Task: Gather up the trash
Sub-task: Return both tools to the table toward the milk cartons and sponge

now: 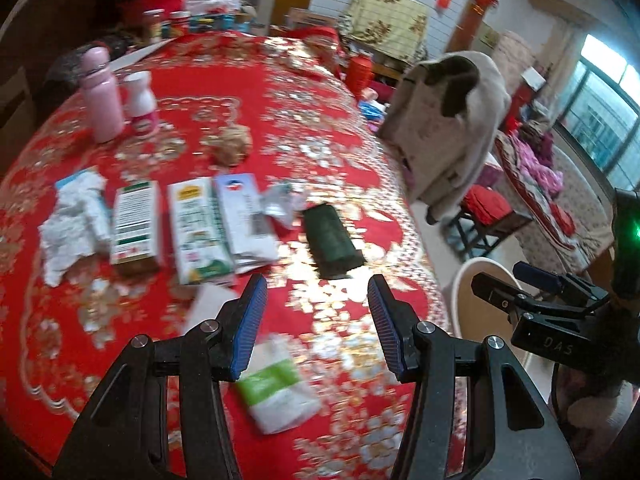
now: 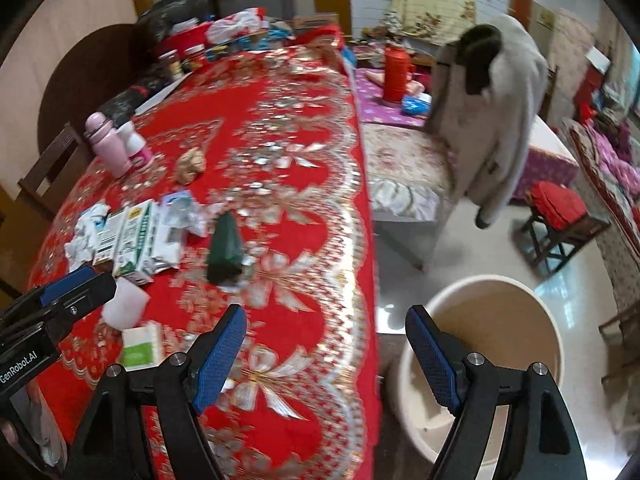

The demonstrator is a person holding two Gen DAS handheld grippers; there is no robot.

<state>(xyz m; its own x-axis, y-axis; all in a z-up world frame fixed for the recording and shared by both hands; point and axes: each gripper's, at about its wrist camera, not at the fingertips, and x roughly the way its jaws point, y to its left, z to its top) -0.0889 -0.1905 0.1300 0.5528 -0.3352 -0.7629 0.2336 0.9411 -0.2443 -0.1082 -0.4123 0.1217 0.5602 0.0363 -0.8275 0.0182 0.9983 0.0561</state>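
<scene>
Red tablecloth [image 1: 352, 208] fills both views; only the right claw [image 2: 326, 352], apart like the left claw [image 1: 318, 324], shows the bucket's [image 2: 556, 344] inside.

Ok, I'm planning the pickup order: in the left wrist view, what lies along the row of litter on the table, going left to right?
Crumpled white tissue → green-and-white carton → yellow-topped carton → flattened white-and-blue box → dark green packet.

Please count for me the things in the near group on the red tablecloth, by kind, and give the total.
Printed cartons: 3
Crumpled white tissue: 1
Dark green packet: 1
Green-and-white tissue pack: 1
White paper piece: 1
Total: 7
</scene>
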